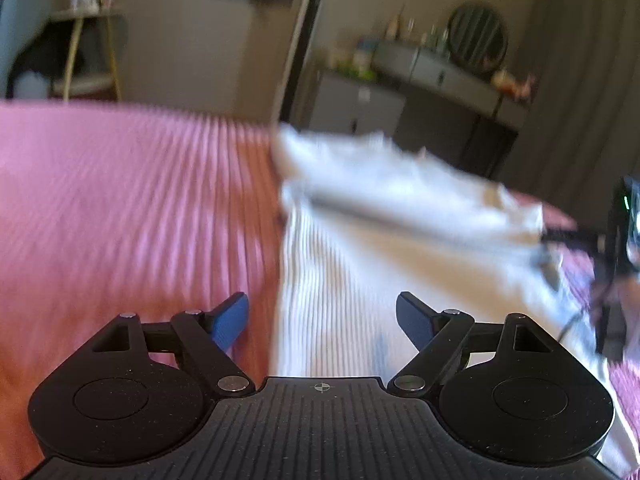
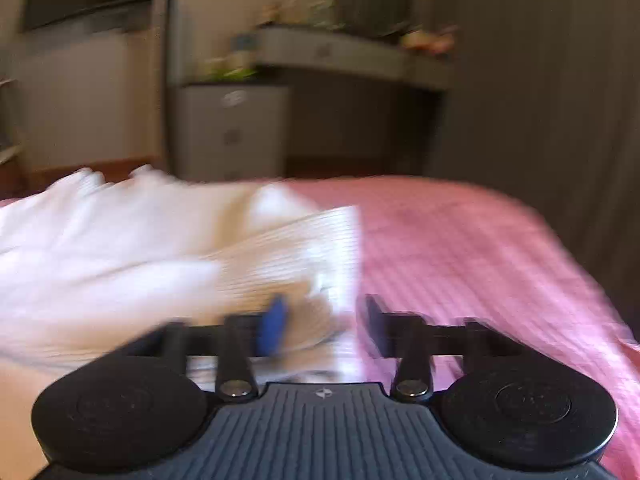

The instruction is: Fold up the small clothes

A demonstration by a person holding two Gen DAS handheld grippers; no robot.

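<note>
A white ribbed garment (image 1: 360, 264) lies on the pink bedspread (image 1: 120, 200), with its far part bunched up. My left gripper (image 1: 320, 300) stands wide open just above the garment's near left edge, and nothing is between its blue pads (image 1: 230, 320). In the right wrist view the garment (image 2: 120, 248) spreads to the left, with a folded ribbed corner (image 2: 320, 240) in front. My right gripper (image 2: 324, 316) is open, and that corner lies loose between its fingers, which do not press on it. The view is blurred. The right gripper's body (image 1: 624, 220) shows at the left view's right edge.
The pink bedspread (image 2: 460, 248) stretches right of the garment to the bed's far edge. Beyond the bed stand a grey cabinet (image 2: 232, 132), a dresser with a round mirror (image 1: 476, 40), a dark curtain (image 2: 540, 100) and a shelf stand (image 1: 92, 40).
</note>
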